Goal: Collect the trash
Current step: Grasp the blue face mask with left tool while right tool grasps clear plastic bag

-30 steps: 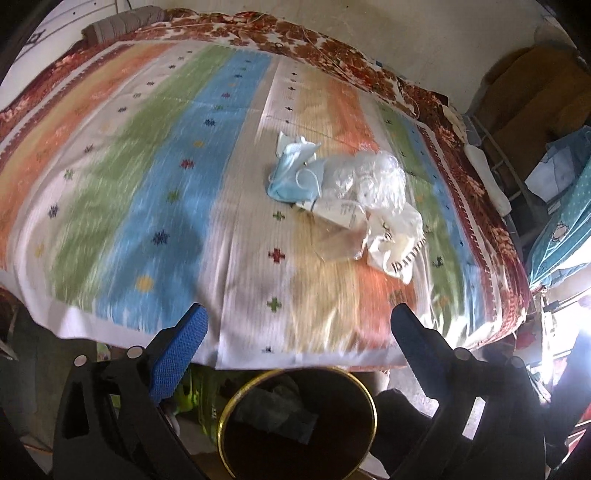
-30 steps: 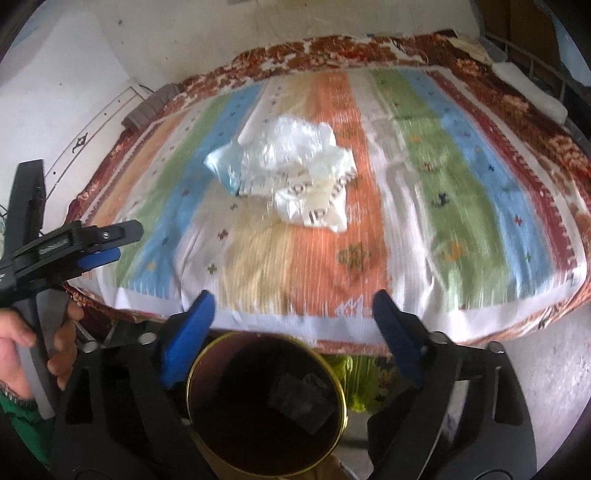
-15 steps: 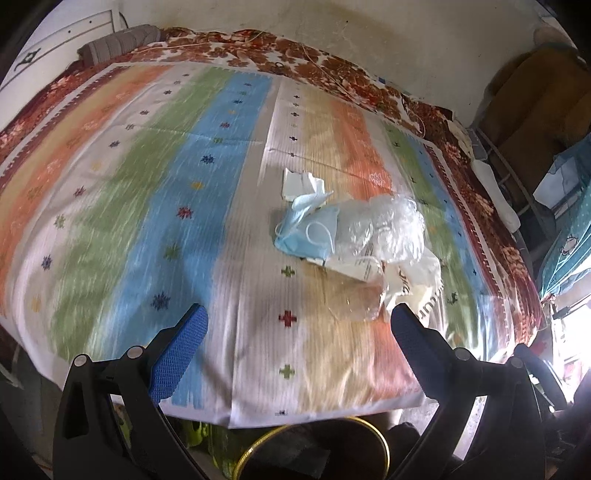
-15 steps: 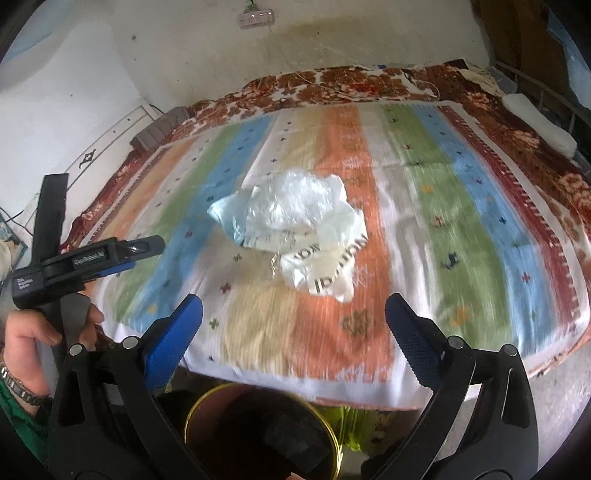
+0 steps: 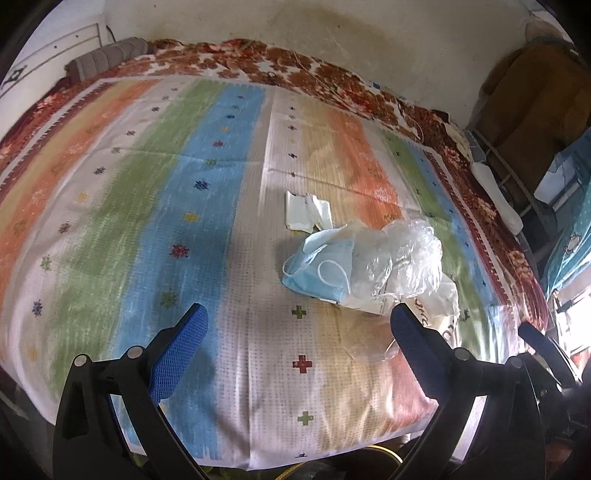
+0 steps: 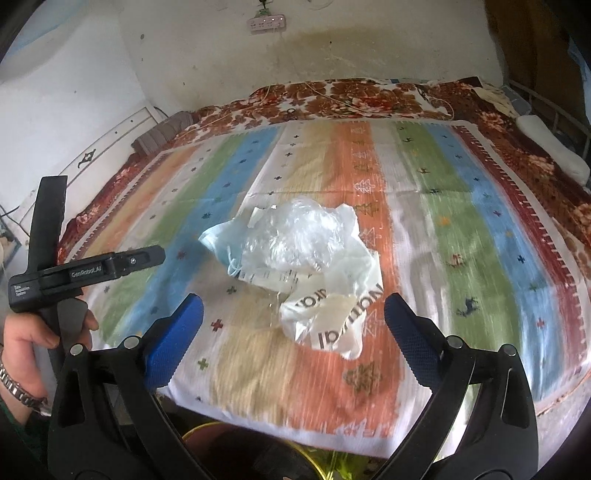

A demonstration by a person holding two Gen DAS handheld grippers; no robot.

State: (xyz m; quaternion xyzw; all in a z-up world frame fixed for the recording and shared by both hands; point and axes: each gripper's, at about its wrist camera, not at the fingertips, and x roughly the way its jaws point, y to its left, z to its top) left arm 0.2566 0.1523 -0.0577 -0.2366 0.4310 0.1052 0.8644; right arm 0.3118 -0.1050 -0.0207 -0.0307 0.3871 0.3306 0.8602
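A trash pile lies on the striped bedspread [image 5: 184,206]: a blue face mask [image 5: 317,269], crumpled clear plastic [image 5: 399,254], a white printed bag [image 5: 443,310] and a folded white paper [image 5: 306,212]. My left gripper [image 5: 297,321] hovers open just short of the pile, its right finger beside the printed bag. In the right wrist view the mask [image 6: 218,243], the clear plastic [image 6: 295,236] and the printed bag [image 6: 332,314] lie ahead of my right gripper [image 6: 293,306], which is open and empty with the bag between its fingertips. A hand [image 6: 26,339] holds the left tool's black frame [image 6: 74,275].
A dark bin's yellow rim [image 6: 199,430] shows below the bed's near edge. A floral blanket [image 5: 295,70] and a grey roll [image 5: 107,59] lie at the bed's far side. Brown furniture [image 5: 532,110] stands right; a power strip [image 6: 267,24] hangs on the wall.
Both grippers have moved forward over the bed toward the pile. The bin has slid down almost out of both views. The right jaws have spread a little wider.
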